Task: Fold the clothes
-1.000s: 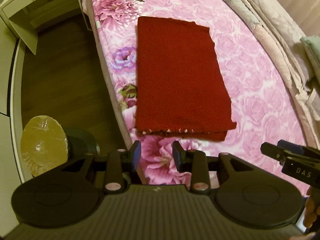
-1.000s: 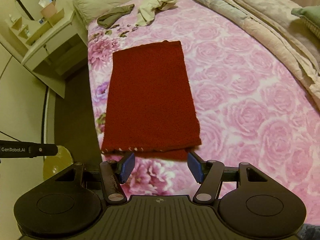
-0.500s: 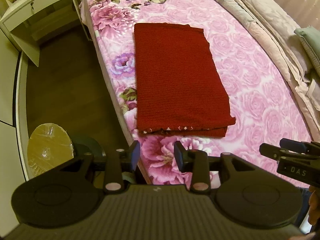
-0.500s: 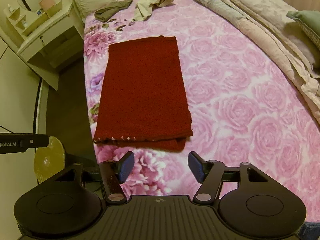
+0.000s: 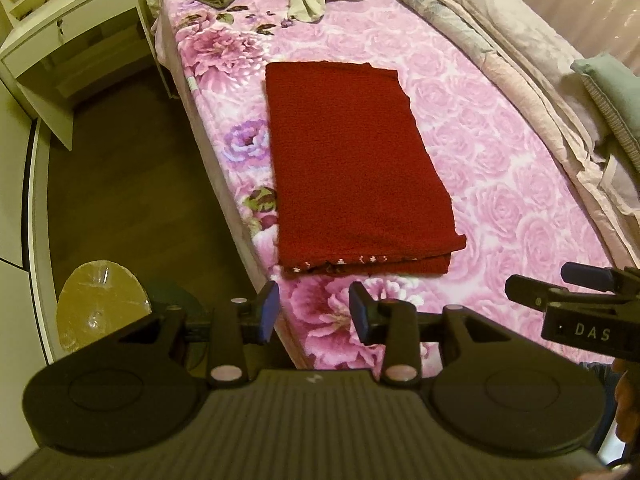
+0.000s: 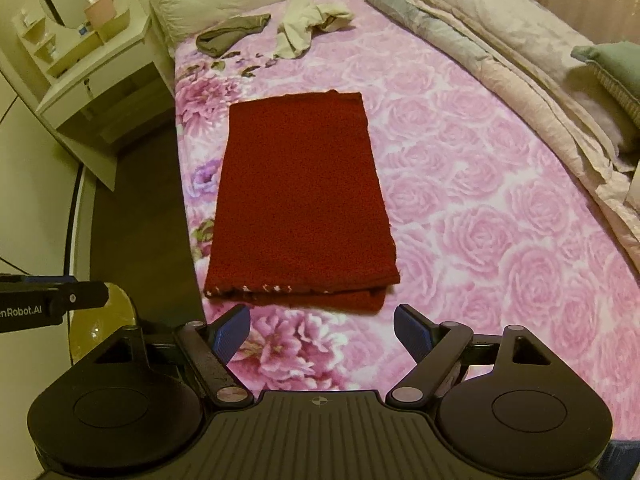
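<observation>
A dark red knitted garment (image 5: pixel 356 168), folded into a long flat rectangle, lies on the bed's pink rose-print sheet (image 5: pixel 500 184), along the left side of the mattress close to its edge. Its near end shows stacked layers with a row of small white stitches, and the bottom layer sticks out a little past the upper one.

The left tool (image 5: pixel 314 312) hangs above the near left edge of the bed, just short of the garment's near end. Its blue-padded fingers stand partly apart with nothing between them and touch no cloth.

The right tool (image 6: pixel 322 334) hovers over the sheet, also just short of the garment's near end. Its jaws are opening, already wide, and only the sheet shows in the gap. In the left wrist view its black body sits at the right edge, with part of a person's hand (image 5: pixel 626 408) below it.

At the far end of the bed lie a crumpled olive-brown garment (image 6: pixel 232 34) and, to its right, a crumpled cream garment (image 6: pixel 308 28), well apart from the red one. A folded beige quilt (image 6: pixel 520 64) runs along the right side. A white bedside cabinet (image 6: pixel 96 92) stands to the left of the bed.
</observation>
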Motion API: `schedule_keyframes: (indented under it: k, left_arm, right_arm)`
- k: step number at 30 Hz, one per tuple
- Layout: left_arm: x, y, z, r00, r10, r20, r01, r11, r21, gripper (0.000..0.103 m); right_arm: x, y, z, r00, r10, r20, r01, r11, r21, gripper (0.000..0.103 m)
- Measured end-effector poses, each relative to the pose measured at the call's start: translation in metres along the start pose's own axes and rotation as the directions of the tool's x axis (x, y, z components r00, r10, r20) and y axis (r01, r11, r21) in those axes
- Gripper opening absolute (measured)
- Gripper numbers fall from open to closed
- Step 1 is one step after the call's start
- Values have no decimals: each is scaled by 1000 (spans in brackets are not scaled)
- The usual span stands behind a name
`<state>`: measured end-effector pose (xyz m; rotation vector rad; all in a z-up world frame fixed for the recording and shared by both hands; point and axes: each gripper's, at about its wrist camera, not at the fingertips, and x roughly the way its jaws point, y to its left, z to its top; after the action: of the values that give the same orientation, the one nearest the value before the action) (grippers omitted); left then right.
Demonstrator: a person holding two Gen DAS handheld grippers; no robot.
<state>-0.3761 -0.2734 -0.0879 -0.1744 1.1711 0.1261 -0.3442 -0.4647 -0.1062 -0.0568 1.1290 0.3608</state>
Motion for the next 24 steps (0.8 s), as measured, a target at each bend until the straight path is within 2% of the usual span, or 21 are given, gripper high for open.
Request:
schedule_keyframes:
  k: [13,24]
  left_arm:
    - [-38,55,-16,997,-14,77,16,1000,-19,35]
    - [-40,61,-21,998,7,62,-10,999,47,36]
  right_arm:
    - [-21,59,-14,999,-11,47,11,1000,-8,82]
    - [-25,48,-26,996,-26,84,20,997,69,82]
